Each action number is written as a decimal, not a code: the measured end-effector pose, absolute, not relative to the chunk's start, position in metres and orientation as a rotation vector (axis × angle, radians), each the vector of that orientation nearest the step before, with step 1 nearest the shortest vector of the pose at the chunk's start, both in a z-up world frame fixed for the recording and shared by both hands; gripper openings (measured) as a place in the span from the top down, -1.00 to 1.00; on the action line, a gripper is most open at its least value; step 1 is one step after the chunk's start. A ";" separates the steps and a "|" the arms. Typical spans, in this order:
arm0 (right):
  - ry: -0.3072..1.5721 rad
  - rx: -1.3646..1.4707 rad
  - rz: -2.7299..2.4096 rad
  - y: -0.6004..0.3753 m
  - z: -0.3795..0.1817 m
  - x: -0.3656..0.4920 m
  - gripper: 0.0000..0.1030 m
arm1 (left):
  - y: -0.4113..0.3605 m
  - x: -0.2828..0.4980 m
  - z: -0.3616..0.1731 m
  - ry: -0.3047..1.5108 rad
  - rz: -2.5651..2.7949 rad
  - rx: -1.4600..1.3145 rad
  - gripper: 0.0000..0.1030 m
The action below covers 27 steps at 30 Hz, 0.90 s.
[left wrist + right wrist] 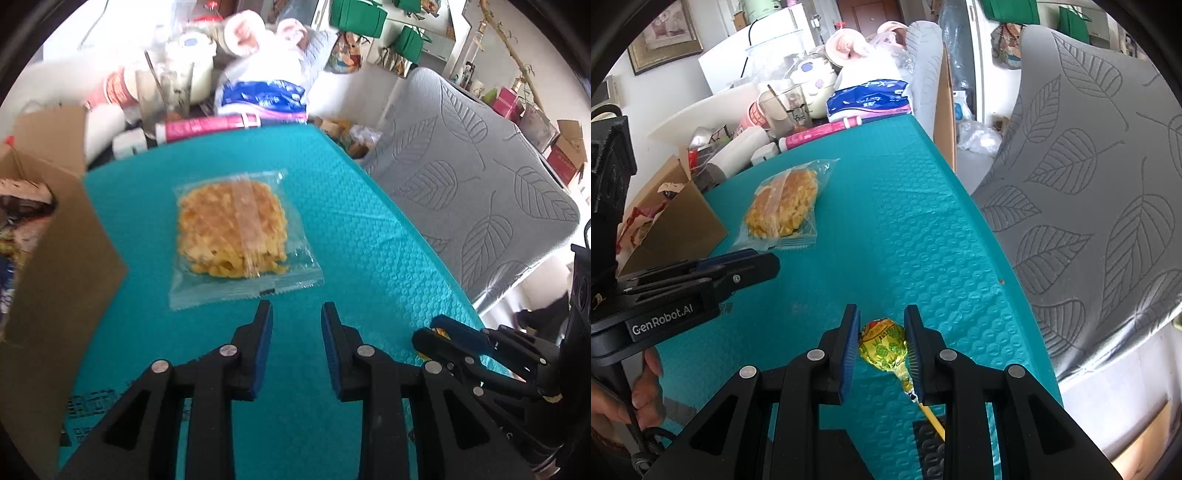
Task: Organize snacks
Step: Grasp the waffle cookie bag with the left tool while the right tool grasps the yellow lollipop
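Observation:
A clear packet of yellow waffle snack [236, 236] lies flat on the teal mat [351, 229]; it also shows in the right wrist view [783, 206]. My left gripper [297, 314] is open and empty, its tips just short of the packet's near edge; it shows at the left of the right wrist view [753, 258]. My right gripper [881, 317] is shut on a lollipop [882, 347] in a yellow-green wrapper with a yellow stick; its jaws press both sides of the head. It shows at the lower right of the left wrist view [439, 332].
An open cardboard box [62, 236] holding snack packets stands at the mat's left edge [683, 218]. Cups, a pink tube [210, 125] and a blue tissue pack [266, 96] crowd the far end. A grey leaf-patterned chair [476, 184] stands to the right.

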State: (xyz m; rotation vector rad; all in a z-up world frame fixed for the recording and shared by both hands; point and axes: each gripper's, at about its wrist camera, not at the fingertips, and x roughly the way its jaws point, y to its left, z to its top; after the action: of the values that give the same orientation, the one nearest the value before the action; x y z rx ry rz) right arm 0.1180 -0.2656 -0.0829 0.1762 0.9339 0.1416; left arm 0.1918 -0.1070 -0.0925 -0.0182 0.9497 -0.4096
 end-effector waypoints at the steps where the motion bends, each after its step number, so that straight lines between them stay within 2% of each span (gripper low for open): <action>1: 0.935 0.180 0.142 -0.267 -0.083 0.116 0.53 | -0.108 0.190 -0.089 0.934 -0.395 -0.002 0.49; 6: 0.933 0.187 0.147 -0.269 -0.082 0.114 0.53 | -0.110 0.190 -0.076 0.879 -0.337 0.045 0.46; 7: 0.931 0.188 0.150 -0.269 -0.081 0.114 0.53 | -0.109 0.194 -0.075 0.882 -0.326 0.044 0.27; 8: 0.928 0.188 0.153 -0.269 -0.080 0.114 0.53 | -0.109 0.197 -0.074 0.885 -0.322 0.034 -0.14; 9: 0.925 0.186 0.155 -0.269 -0.078 0.115 0.53 | -0.109 0.200 -0.073 0.886 -0.323 0.018 -0.42; 10: 0.921 0.183 0.158 -0.269 -0.077 0.117 0.53 | -0.107 0.200 -0.072 0.885 -0.324 0.006 -0.95; 11: 0.917 0.178 0.165 -0.270 -0.075 0.118 0.53 | -0.106 0.204 -0.071 0.877 -0.320 -0.007 -1.00; 20: 0.863 0.103 0.222 -0.277 -0.044 0.153 0.53 | -0.117 0.248 -0.073 0.899 -0.239 -0.073 -1.00; 27: 0.848 0.085 0.232 -0.280 -0.041 0.183 0.53 | -0.125 0.281 -0.086 0.960 -0.174 -0.081 -1.00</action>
State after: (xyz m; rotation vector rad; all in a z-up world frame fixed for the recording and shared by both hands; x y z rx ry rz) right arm 0.1825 -0.2800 -0.0408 0.0851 0.8482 0.2317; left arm 0.2808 -0.1246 -0.0861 -0.0813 0.9602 -0.1735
